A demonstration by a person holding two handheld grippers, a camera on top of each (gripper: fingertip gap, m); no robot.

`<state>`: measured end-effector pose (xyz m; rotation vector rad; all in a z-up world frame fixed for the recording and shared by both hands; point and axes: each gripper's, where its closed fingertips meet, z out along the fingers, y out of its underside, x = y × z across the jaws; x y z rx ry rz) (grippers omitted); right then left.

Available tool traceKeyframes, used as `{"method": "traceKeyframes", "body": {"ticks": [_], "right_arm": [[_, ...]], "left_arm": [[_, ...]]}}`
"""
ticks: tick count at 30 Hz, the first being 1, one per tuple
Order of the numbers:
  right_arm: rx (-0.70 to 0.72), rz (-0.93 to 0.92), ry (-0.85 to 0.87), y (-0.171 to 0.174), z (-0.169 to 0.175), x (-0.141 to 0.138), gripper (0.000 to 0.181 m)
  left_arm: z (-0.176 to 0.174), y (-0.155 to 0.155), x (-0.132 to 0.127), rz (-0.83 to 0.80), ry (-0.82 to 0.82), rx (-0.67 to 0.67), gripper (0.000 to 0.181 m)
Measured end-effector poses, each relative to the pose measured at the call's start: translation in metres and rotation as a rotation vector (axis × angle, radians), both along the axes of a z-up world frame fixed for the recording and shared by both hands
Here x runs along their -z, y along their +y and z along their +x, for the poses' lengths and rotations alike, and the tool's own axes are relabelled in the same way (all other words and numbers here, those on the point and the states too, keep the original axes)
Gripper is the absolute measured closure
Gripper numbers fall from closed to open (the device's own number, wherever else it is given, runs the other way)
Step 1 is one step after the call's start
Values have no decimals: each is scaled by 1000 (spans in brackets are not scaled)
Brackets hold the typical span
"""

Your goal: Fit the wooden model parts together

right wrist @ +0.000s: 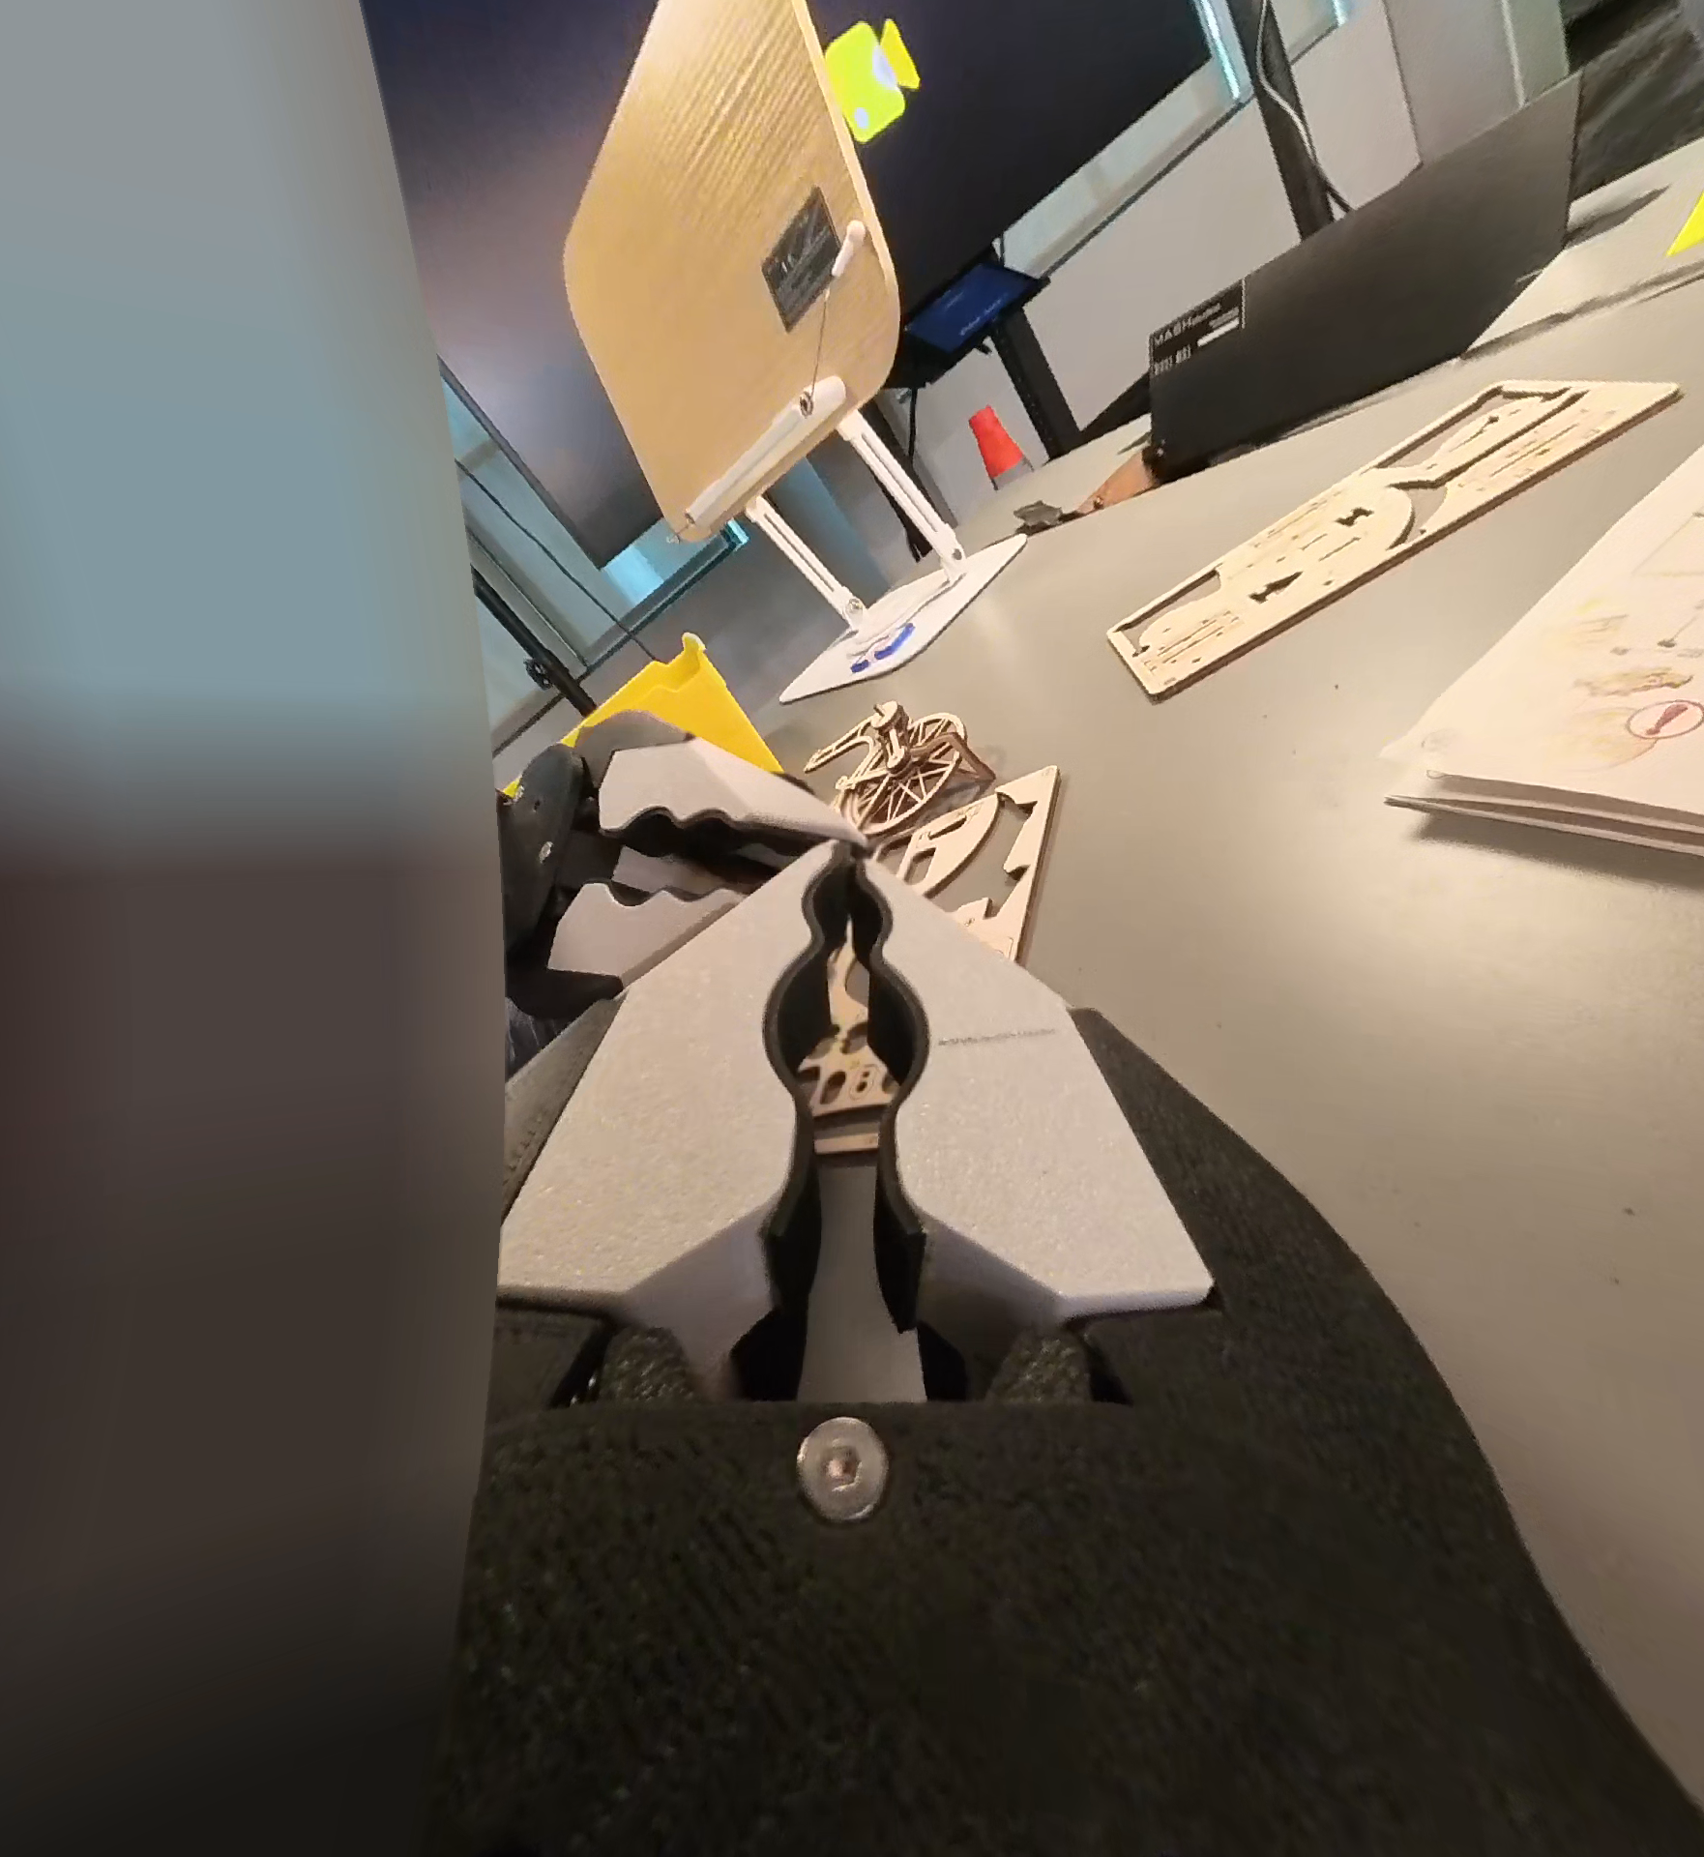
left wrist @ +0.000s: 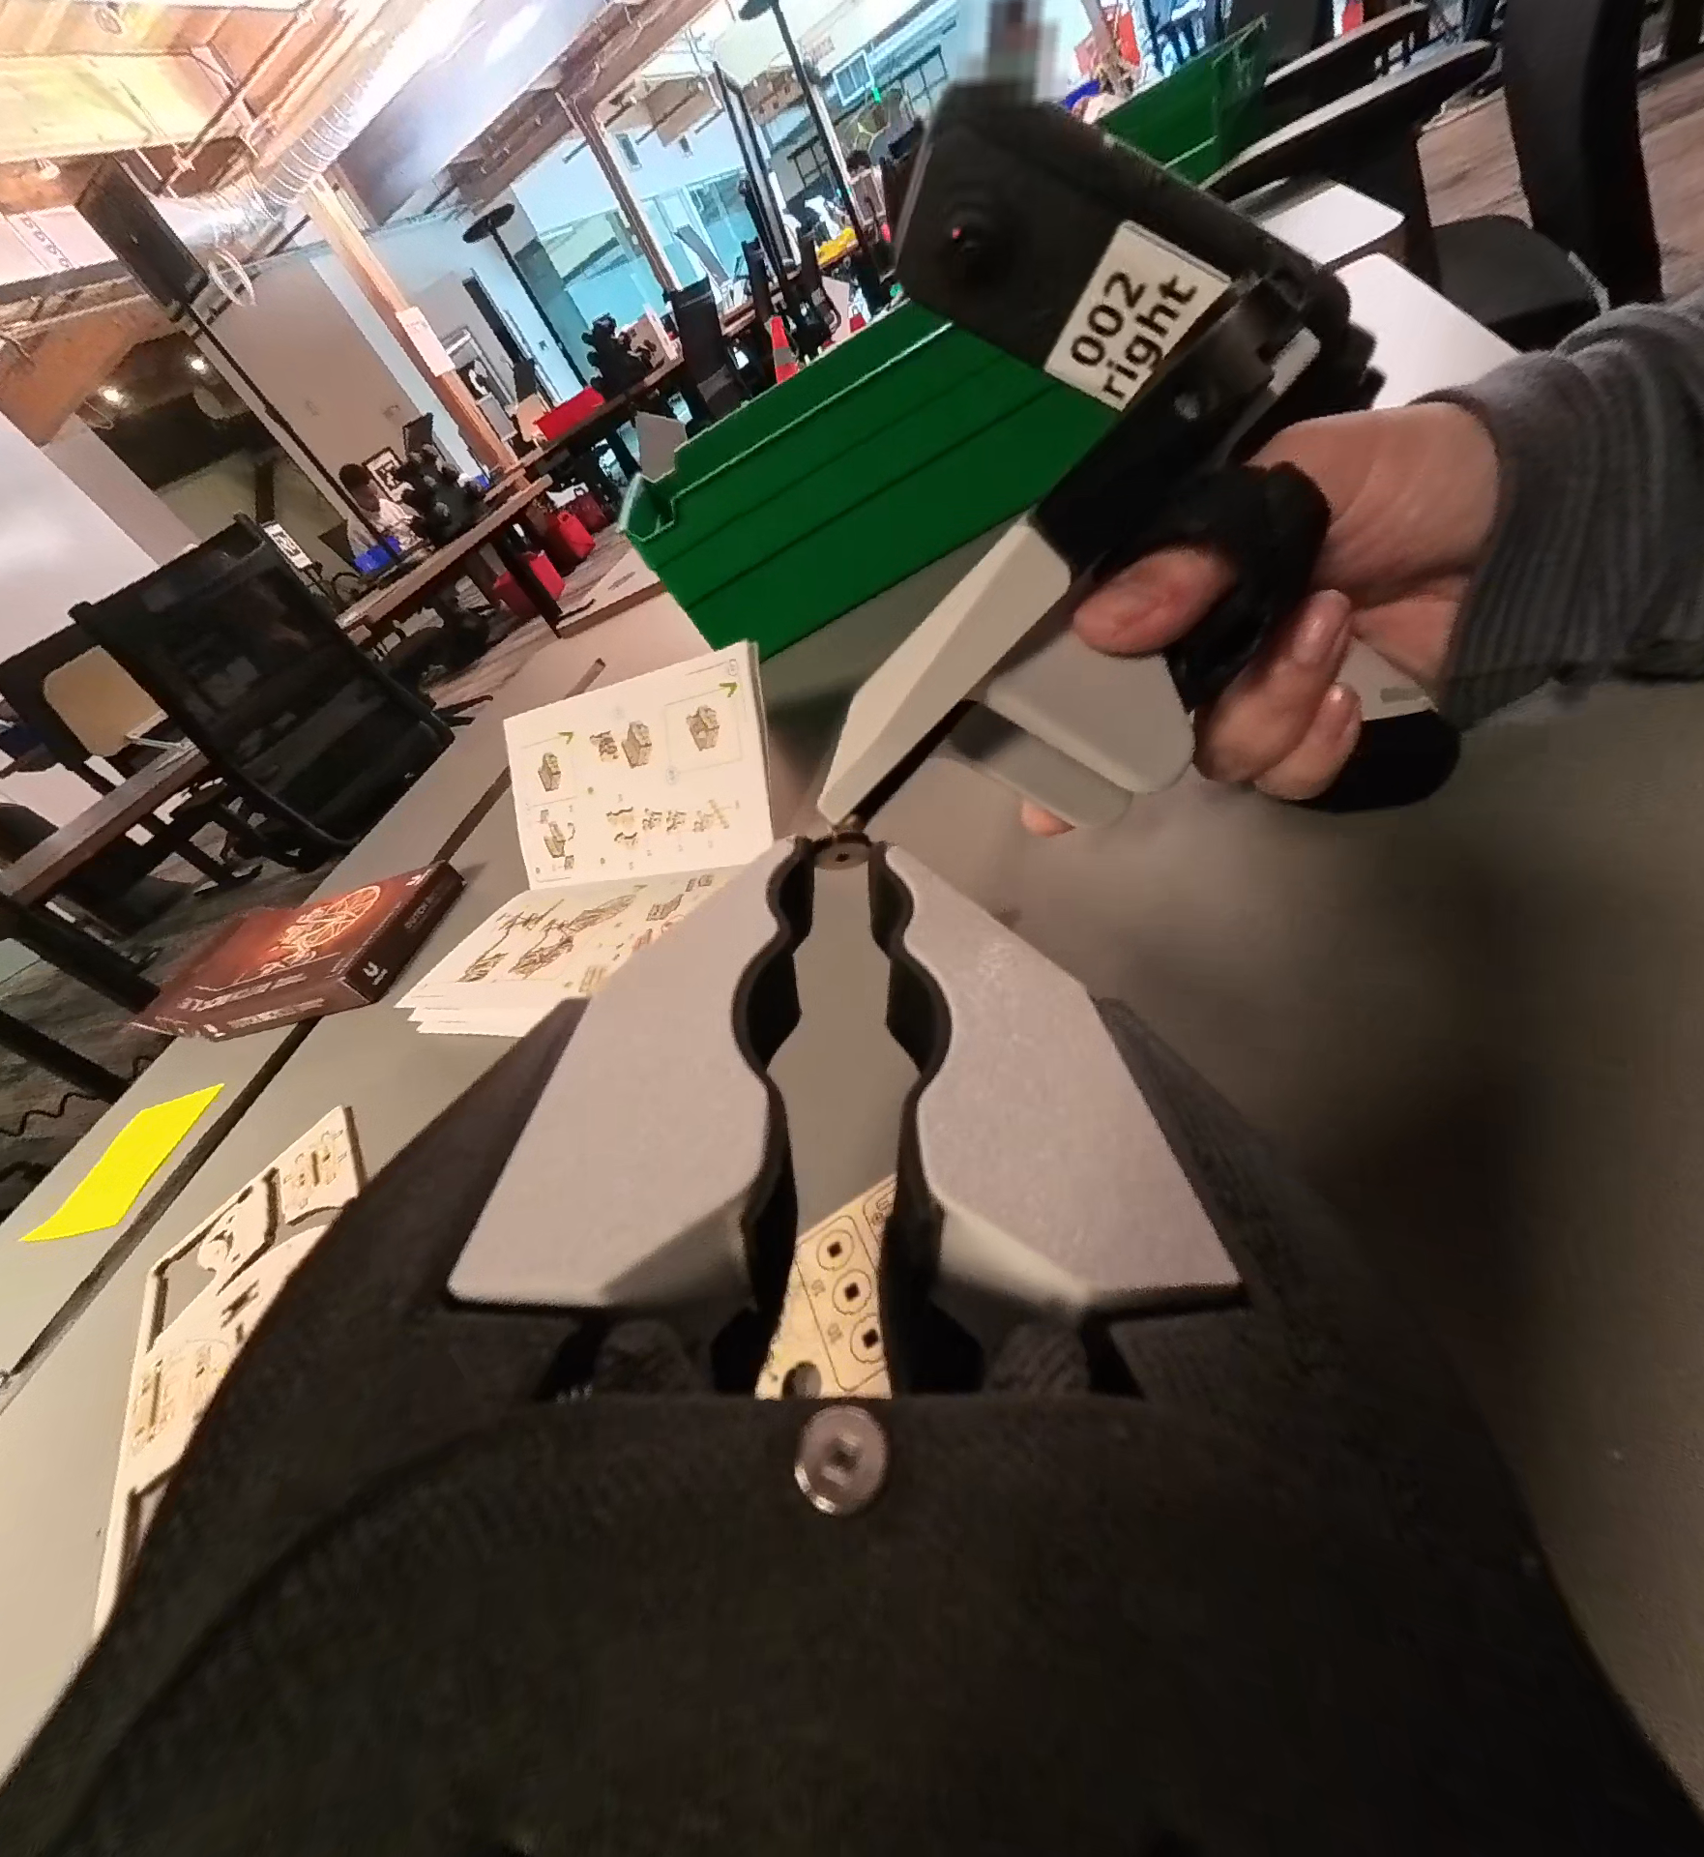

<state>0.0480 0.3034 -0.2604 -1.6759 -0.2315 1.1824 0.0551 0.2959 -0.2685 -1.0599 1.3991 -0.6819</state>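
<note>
My left gripper (left wrist: 840, 852) is shut on a small dark round part (left wrist: 840, 856) with a centre hole, pinched at the fingertips above the grey table (left wrist: 1330, 1105). My right gripper (left wrist: 840, 819), held by a hand, comes in from the upper right. It is shut, with a tiny wooden piece (left wrist: 846, 826) at its tip touching the round part. In the right wrist view my right gripper (right wrist: 843, 854) meets the left gripper (right wrist: 853, 839) tip to tip. A partly built wooden wheel model (right wrist: 893, 774) and a punched wooden sheet (right wrist: 989, 854) lie just behind.
An open instruction booklet (left wrist: 647, 794), a brown box (left wrist: 305, 955), a yellow sheet (left wrist: 125, 1166), a wooden parts sheet (left wrist: 225, 1306) and a green bin (left wrist: 858, 502) lie around. In the right wrist view are another parts sheet (right wrist: 1381, 523), a yellow bin (right wrist: 677, 693), a wooden-board stand (right wrist: 727, 281) and a black laptop (right wrist: 1330, 332).
</note>
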Motion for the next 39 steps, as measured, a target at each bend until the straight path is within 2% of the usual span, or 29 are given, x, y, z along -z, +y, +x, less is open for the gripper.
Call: {"method": "traceKeyframes", "body": {"ticks": [1, 7, 12, 14, 17, 20, 23, 30, 34, 39], "right_arm": [[1, 6, 5, 0, 0, -1, 181], [52, 66, 8, 1, 8, -8, 181], [216, 142, -305, 9, 37, 2, 181], [173, 159, -345, 5, 34, 4, 181], [-1, 91, -364, -9, 19, 17, 181], [-70, 10, -494, -20, 21, 36, 181], [-78, -68, -606, -25, 28, 52, 181], [-79, -196, -713, -32, 40, 80, 179], [-56, -195, -727, -37, 47, 76, 170], [-66, -150, -660, -48, 52, 62, 162]], "left_arm": [[0, 0, -1, 6, -5, 2, 171], [-3, -3, -12, 9, -74, 23, 171], [-10, -11, -30, -7, -191, 92, 171], [-11, -12, -31, -9, -197, 100, 171], [-11, -11, -31, -15, -200, 98, 171], [-11, -11, -30, -25, -198, 103, 171], [-10, -13, -28, -32, -182, 116, 171], [-9, -12, -24, -83, -165, 131, 171], [-8, -12, -22, -99, -154, 140, 171], [-7, -14, -22, -99, -148, 150, 171]]}}
